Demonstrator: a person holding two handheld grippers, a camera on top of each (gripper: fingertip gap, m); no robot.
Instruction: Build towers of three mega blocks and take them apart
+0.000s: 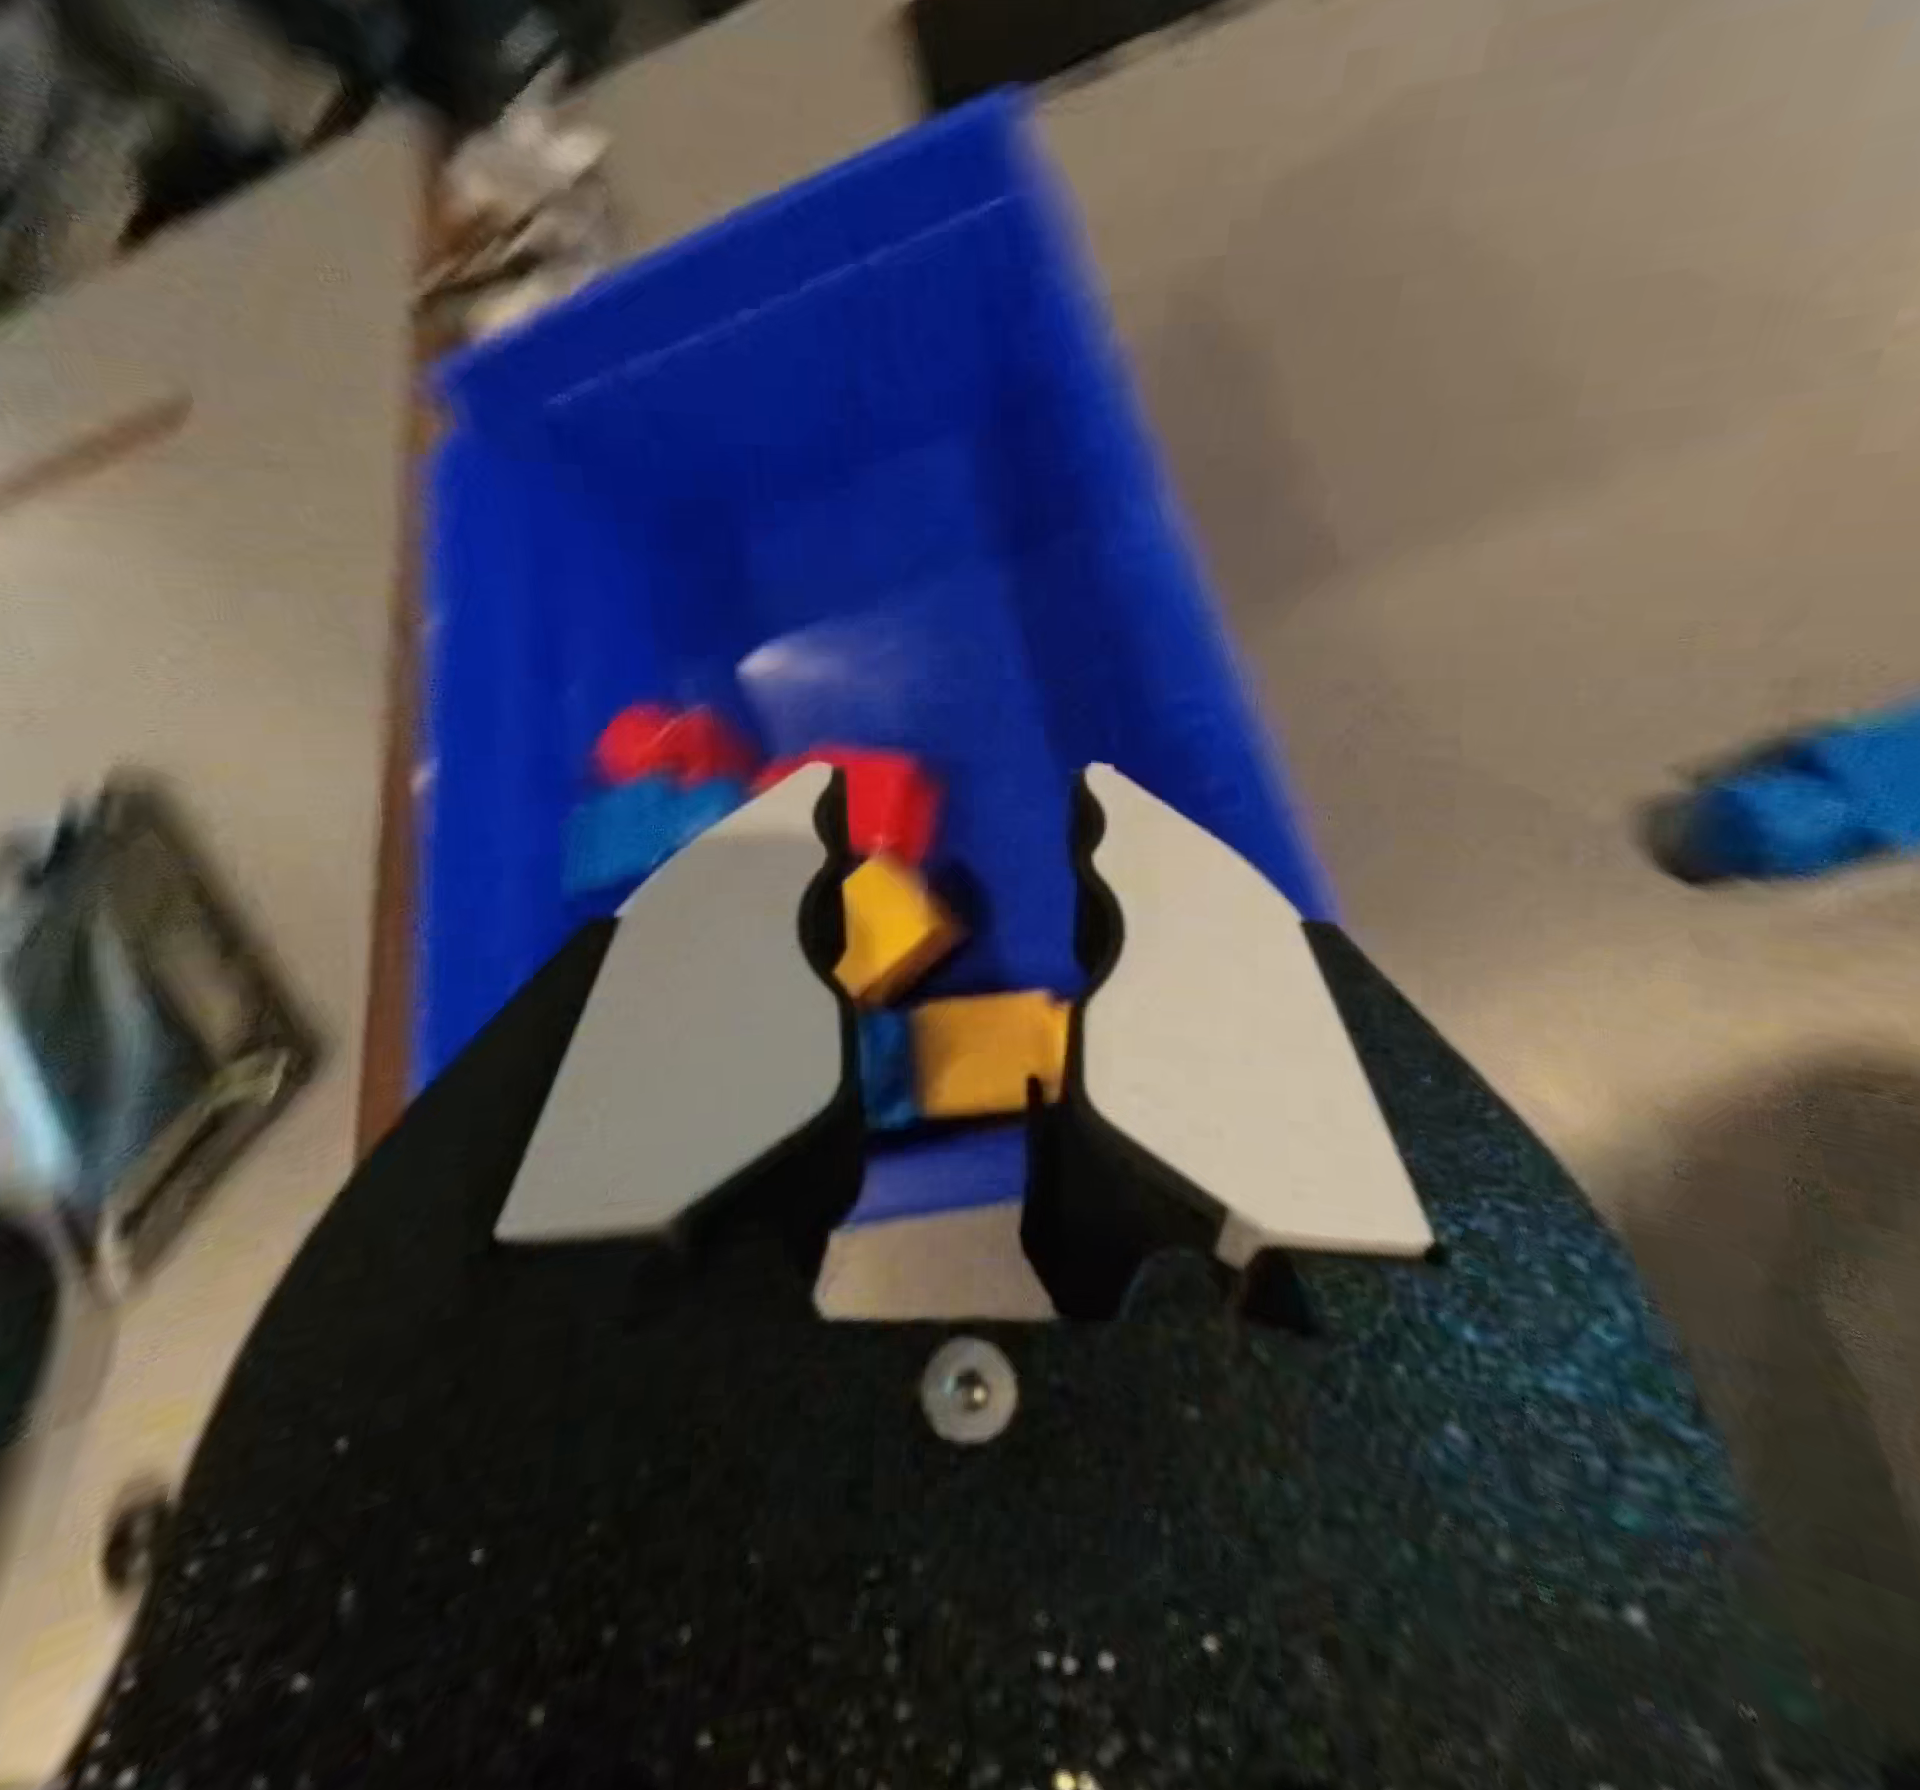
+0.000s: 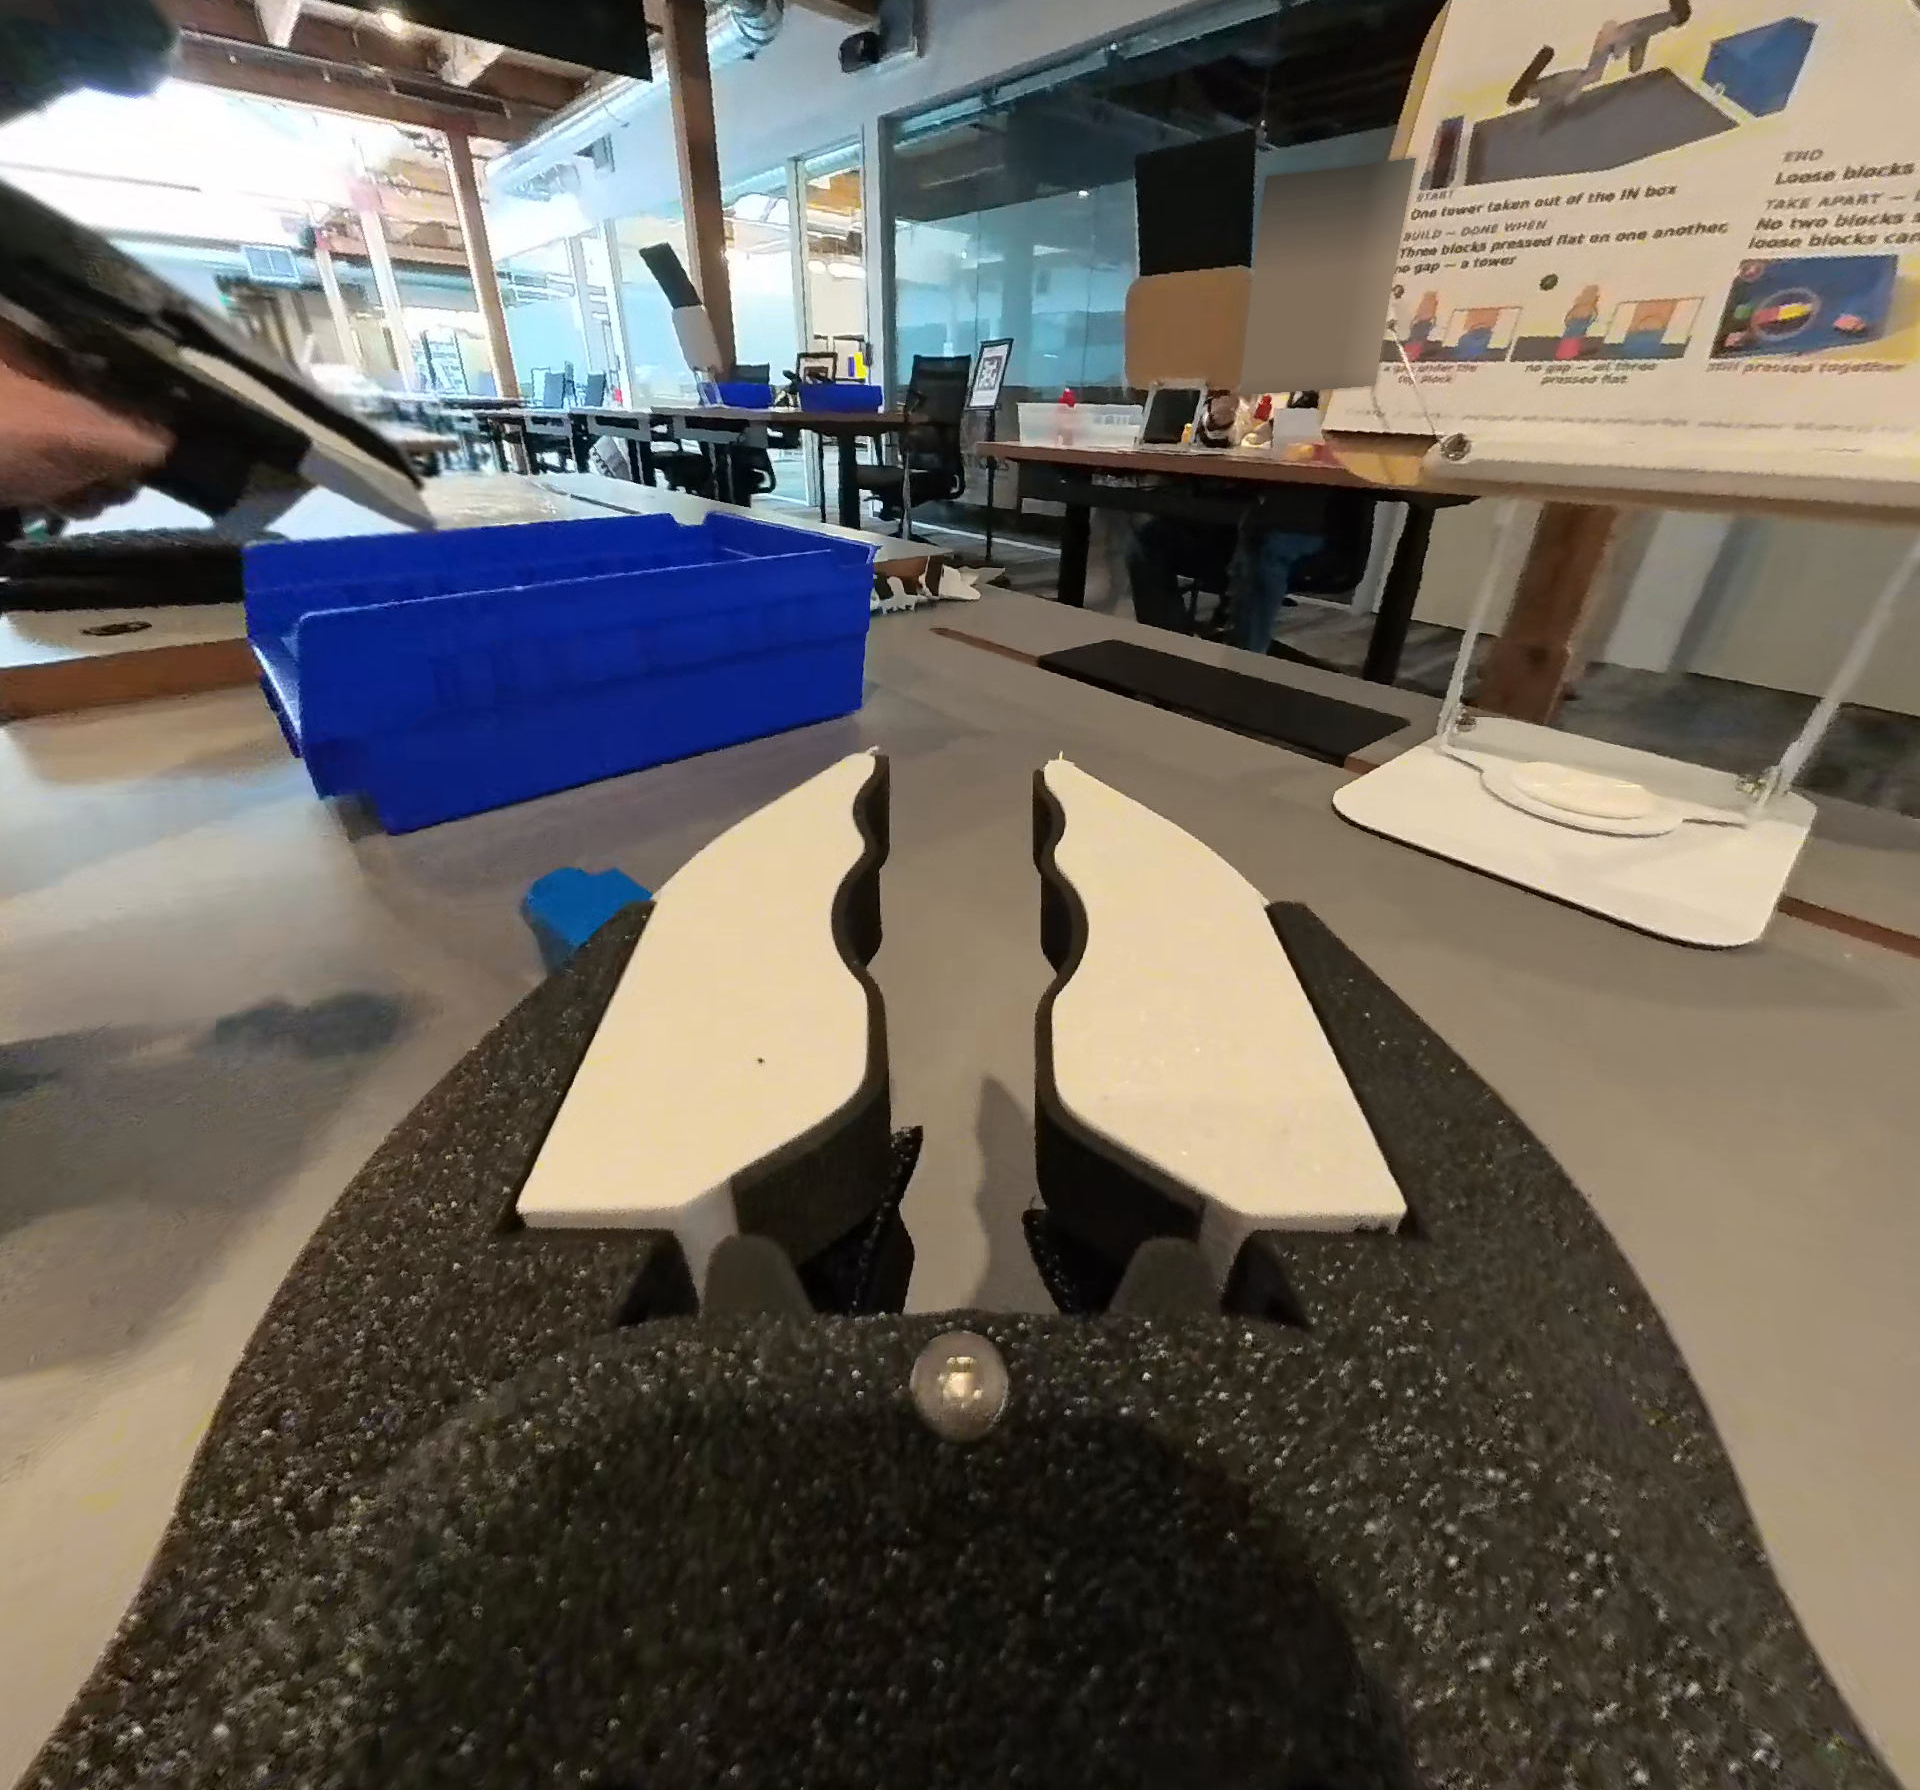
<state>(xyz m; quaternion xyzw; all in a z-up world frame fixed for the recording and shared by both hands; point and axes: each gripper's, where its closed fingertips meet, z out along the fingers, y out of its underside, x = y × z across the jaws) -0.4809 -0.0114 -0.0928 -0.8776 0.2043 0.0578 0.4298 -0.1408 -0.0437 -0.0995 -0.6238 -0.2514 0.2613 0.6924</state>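
The left wrist view is blurred. My left gripper (image 1: 961, 784) is open and hovers over the near end of a blue bin (image 1: 582, 535). In the bin lie red blocks (image 1: 675, 743), a blue block (image 1: 634, 831), a tilted yellow block (image 1: 899, 925) and a yellow block joined to a blue one (image 1: 992, 1054). The tilted yellow block shows between the spread fingers, not clamped. My right gripper (image 2: 961, 764) is open and empty, low over the grey table. A blue block (image 2: 577, 909) lies on the table just left of it; it also shows in the left wrist view (image 1: 1808, 805).
In the right wrist view the bin (image 2: 561, 649) stands ahead left, with the left gripper (image 2: 312, 462) and a hand over its far left corner. A white stand (image 2: 1579, 836) with an instruction sheet is at the right. A black pad (image 2: 1226, 696) lies behind.
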